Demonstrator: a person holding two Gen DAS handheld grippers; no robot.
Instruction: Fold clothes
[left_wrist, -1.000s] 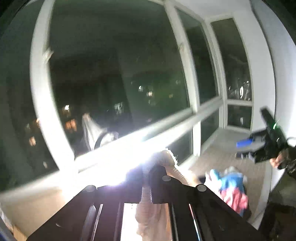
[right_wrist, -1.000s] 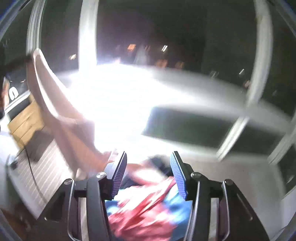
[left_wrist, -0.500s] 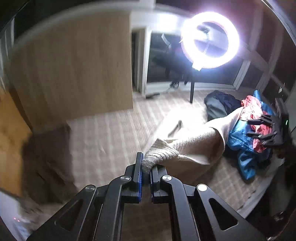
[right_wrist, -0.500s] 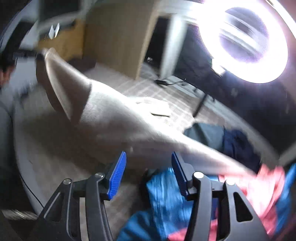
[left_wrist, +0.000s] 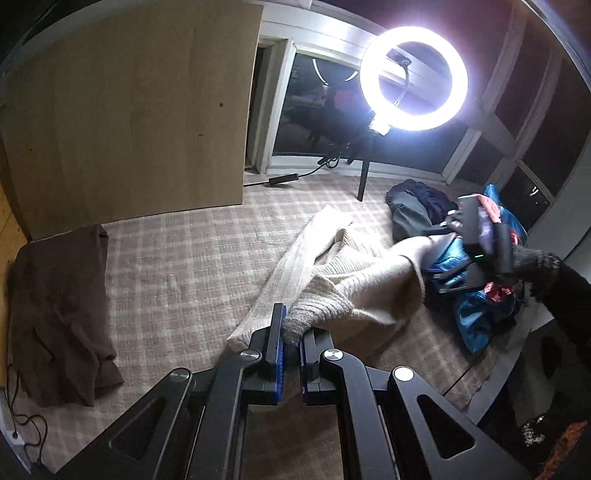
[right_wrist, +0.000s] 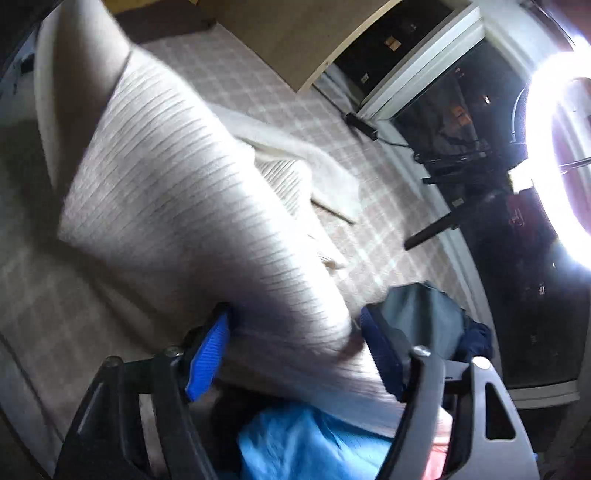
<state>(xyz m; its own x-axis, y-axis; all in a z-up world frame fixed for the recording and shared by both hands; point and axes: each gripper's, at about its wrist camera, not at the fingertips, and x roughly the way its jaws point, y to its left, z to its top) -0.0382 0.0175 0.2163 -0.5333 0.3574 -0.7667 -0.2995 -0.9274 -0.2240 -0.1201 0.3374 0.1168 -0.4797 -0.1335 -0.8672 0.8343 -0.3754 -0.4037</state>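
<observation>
A cream ribbed knit sweater hangs between my two grippers above a checked mat. My left gripper is shut on the sweater's cuff end. My right gripper has its jaws wide apart, with the sweater lying between its blue pads. It also shows in the left wrist view, at the sweater's far end over the clothes pile. Part of the sweater trails on the mat.
A pile of blue, red and dark clothes lies at the right of the mat. A brown garment lies at the left. A lit ring light stands on a stand at the back, beside a wooden panel and dark windows.
Both cameras swung from the windows down to the mat. The sweater came down with the left gripper and now slants between the grippers, lying between the right gripper's open jaws.
</observation>
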